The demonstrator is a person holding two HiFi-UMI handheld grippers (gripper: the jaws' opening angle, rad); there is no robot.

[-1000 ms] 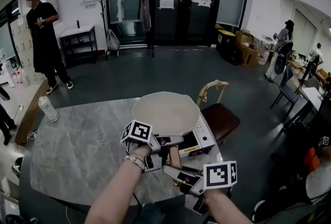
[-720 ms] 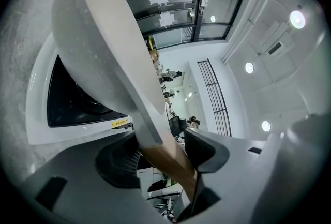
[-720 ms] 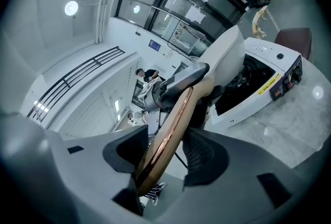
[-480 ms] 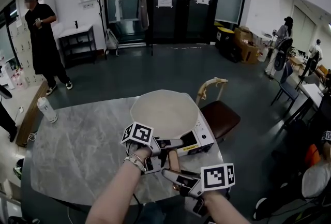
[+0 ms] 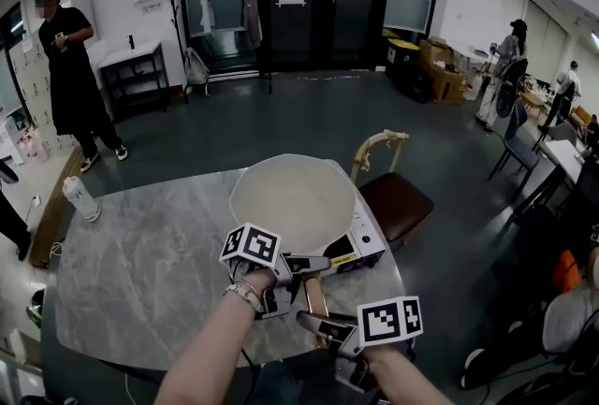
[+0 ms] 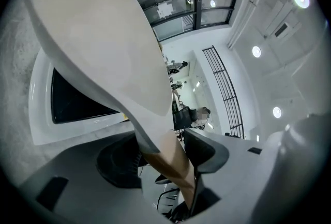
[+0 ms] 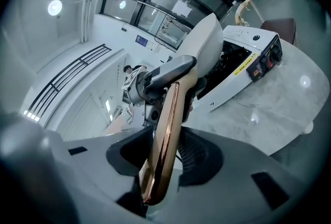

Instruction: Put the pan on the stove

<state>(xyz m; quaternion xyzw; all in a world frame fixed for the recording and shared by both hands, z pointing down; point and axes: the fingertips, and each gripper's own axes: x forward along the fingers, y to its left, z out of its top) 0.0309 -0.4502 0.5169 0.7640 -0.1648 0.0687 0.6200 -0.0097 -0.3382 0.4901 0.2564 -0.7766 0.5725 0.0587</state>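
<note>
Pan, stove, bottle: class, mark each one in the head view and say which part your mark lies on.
pan [image 5: 292, 197]: head view, on the pale inside of its bowl.
stove [image 5: 368, 244]: head view, on its white front panel.
bottle [image 5: 82, 200]: head view, on the middle of its body.

Wide cream pan [image 5: 295, 200], copper-toned handle [image 5: 314, 292] on the near side, over the white, black-topped stove [image 5: 363, 248]

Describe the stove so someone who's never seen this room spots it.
Find the grey marble table mid-room. At its right edge, by the brown chair, sits the stove: a white box with a black top, the only thing under the pale pan.
</note>
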